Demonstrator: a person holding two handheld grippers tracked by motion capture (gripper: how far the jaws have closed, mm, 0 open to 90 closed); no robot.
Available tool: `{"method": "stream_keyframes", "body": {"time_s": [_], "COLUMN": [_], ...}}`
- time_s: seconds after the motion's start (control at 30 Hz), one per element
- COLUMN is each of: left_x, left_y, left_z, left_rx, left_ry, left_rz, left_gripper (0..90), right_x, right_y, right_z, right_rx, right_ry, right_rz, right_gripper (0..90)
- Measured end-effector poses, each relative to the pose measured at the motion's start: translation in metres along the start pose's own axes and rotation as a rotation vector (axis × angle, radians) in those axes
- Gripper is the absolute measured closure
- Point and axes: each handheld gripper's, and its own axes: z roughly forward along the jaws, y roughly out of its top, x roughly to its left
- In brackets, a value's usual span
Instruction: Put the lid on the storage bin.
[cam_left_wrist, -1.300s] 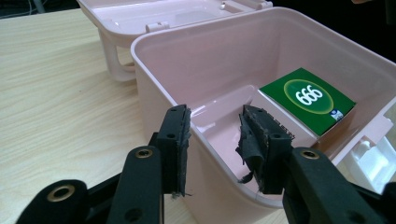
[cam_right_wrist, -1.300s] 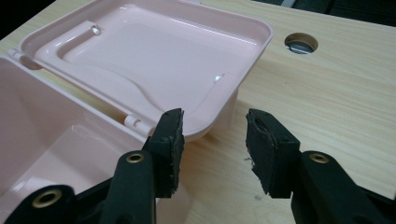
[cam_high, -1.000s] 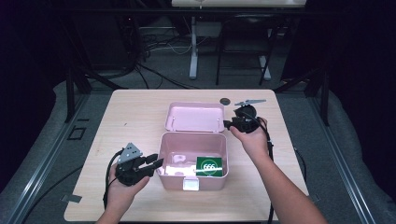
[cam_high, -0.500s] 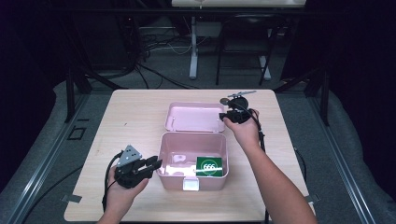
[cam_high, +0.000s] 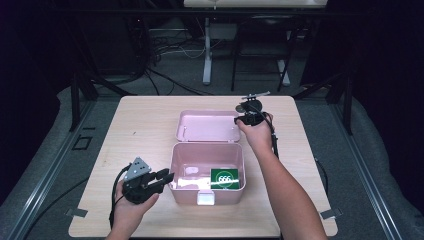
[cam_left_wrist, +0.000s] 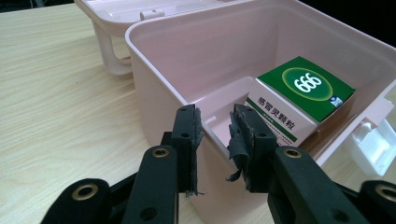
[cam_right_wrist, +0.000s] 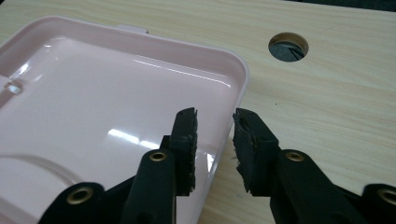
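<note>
Jaws of the left gripper (cam_high: 167, 176) pinch the box (cam_high: 207, 172) wall to steady it, while the right gripper (cam_high: 240, 120) jaws, just narrowing, straddle the lid (cam_high: 207, 126) rim, not yet pressing.

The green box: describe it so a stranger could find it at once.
On the wooden table stands an open pink case, its lid laid flat behind it. Inside, at the right end, lies the green box, marked 666 in white, the sole green item there.

A wooden counter (cam_high: 140, 125) with a round hole (cam_right_wrist: 288, 46) toward 1 o'clock; cables (cam_high: 165, 75) lie on the floor at 12 o'clock.
</note>
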Motion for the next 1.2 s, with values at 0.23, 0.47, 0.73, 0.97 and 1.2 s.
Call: {"method": "stream_keyframes", "body": {"time_s": [0.23, 0.47, 0.73, 0.97, 1.2], "left_x": [0.001, 0.001, 0.001, 0.001, 0.001], "left_y": [-0.001, -0.001, -0.001, -0.001, -0.002], "left_z": [0.0, 0.001, 0.001, 0.001, 0.001], "left_rx": [-0.006, -0.009, -0.014, -0.01, -0.015], "left_ry": [-0.002, -0.005, -0.006, -0.003, -0.006], "left_rz": [-0.007, -0.01, -0.016, -0.015, -0.017], "left_gripper": [70.7, 70.7, 70.6, 70.2, 70.2], "right_x": [-0.005, -0.008, -0.005, -0.003, -0.001], "right_y": [0.001, 0.003, 0.007, 0.01, 0.007], "right_z": [0.014, 0.019, 0.012, 0.011, 0.027], "right_rx": [0.035, 0.059, 0.042, 0.069, 0.107], "right_ry": [-0.023, -0.012, -0.037, -0.05, -0.092], "right_rz": [0.041, 0.083, 0.089, 0.087, 0.107], "right_gripper": [76.8, 79.7, 88.3, 81.7, 77.3]}}
